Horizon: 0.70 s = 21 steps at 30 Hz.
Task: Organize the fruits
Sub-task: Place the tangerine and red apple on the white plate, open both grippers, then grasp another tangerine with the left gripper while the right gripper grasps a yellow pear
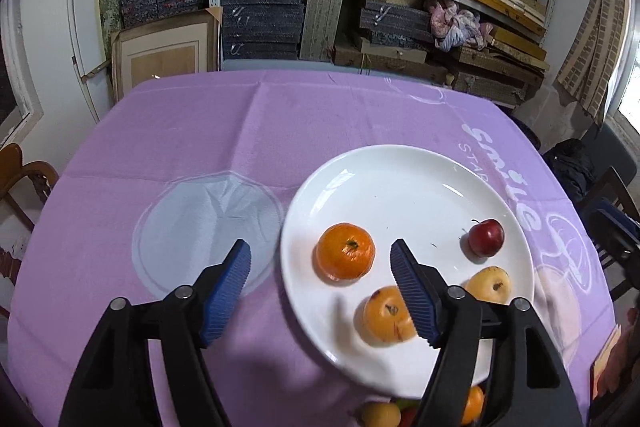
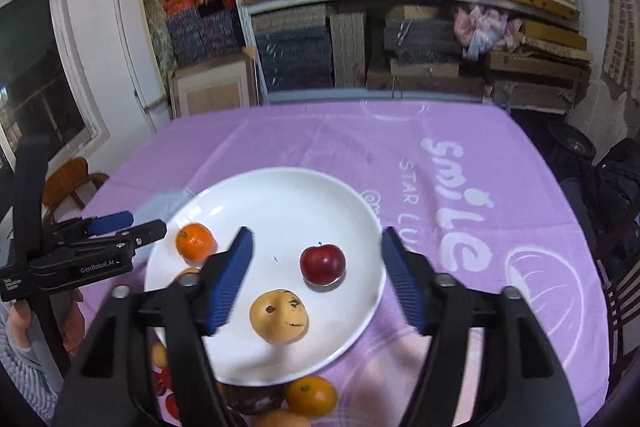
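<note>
Four fruits on white plate (image 1: 400, 179): mandarin (image 1: 346, 251), red apple (image 1: 486, 237), yellow pear (image 1: 490, 285), orange-yellow fruit (image 1: 386, 315). Plate on purple cloth (image 1: 240, 131).

Left gripper (image 1: 320, 277) spread wide, nothing between pads, hanging above plate's left rim; mandarin seen in the gap but not touched. Right gripper (image 2: 316, 271) spread wide too, empty, above plate; apple (image 2: 322, 263) and pear (image 2: 279, 315) framed between the fingers, no contact.

More loose fruit at near edge of table, just below plate: another mandarin (image 2: 311, 395), a dark round piece (image 2: 254, 401), red bits at far left, mostly hidden by gripper bodies.

Risks, judged:
- Round fruit on smooth glazed plate; a nudge from a finger could start rolling, maybe off the rim.
- Plate crowded toward near side; reaching down for one piece could knock a neighbour.
- Loose pile close to table edge and half hidden; blind reach could push a piece onto the floor.
- Both grippers over same plate, near each other; collision possible on simultaneous descent.
- Ribbed pads on soft peel; hard squeeze could bruise.
</note>
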Tool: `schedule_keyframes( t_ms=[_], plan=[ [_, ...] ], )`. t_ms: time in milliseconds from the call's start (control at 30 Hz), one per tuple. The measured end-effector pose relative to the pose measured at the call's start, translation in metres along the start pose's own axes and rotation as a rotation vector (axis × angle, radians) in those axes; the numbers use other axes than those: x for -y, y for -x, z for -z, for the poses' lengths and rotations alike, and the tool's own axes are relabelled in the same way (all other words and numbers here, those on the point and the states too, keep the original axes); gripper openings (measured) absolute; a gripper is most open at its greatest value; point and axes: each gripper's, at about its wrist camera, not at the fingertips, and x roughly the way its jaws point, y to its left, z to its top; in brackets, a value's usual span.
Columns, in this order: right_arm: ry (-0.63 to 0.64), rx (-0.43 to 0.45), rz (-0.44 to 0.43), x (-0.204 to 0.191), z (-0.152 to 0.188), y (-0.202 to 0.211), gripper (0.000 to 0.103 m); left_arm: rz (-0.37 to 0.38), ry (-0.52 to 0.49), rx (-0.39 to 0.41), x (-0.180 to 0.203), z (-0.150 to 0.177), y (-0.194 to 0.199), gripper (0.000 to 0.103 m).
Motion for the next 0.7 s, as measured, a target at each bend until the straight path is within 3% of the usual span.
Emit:
schedule_keyframes(
  t_ms=[33,100,200,400,533,700],
  plan=[
    [-0.01,0.065,0.009,0.004,0.007,0.025,0.099,-0.004,0.005,0.015,-0.004,0.008,0.014,0.079],
    [-0.002,0.098,0.03,0.008,0.023,0.057,0.099,-0.015,0.012,0.037,-0.01,0.029,0.04,0.091],
    [0.008,0.055,0.078,0.013,0.061,0.08,0.099,-0.018,0.009,0.044,-0.011,0.072,0.071,0.094],
    [-0.051,-0.01,0.107,0.023,0.132,0.093,0.099,-0.031,-0.09,0.045,0.014,0.16,0.104,0.094],
    [-0.072,-0.022,0.109,0.024,0.145,0.095,0.099,0.008,-0.137,0.035,0.035,0.196,0.111,0.094],
    [-0.086,-0.029,0.115,0.026,0.148,0.094,0.099,0.013,-0.209,0.065,0.057,0.206,0.117,0.094]
  ],
)
